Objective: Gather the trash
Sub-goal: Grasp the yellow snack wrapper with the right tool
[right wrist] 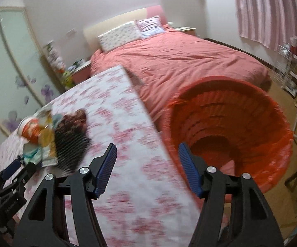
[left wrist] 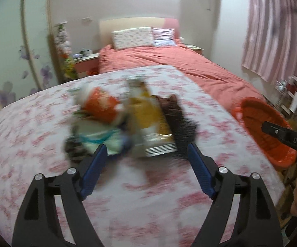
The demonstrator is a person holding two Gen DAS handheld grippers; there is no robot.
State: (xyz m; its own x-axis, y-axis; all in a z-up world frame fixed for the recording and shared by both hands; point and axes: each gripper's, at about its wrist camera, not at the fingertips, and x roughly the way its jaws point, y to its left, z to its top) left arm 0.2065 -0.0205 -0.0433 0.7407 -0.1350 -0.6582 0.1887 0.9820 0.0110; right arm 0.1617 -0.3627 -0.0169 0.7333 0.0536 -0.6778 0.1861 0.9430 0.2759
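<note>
2 grippers, jaws apart and empty: left gripper [left wrist: 147, 151] just before the blurred wrapper pile [left wrist: 128, 121]; right gripper [right wrist: 147, 150] between table edge [right wrist: 148, 121] and red bin [right wrist: 272, 135].

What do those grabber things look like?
Each hand-held gripper is black plastic with triangle-shaped cutouts and shiny silver bolts. The left hand-held gripper and the right hand-held gripper both have two fingers with dark blue ribbed pads. White letters are printed on the side of the right one.
</note>
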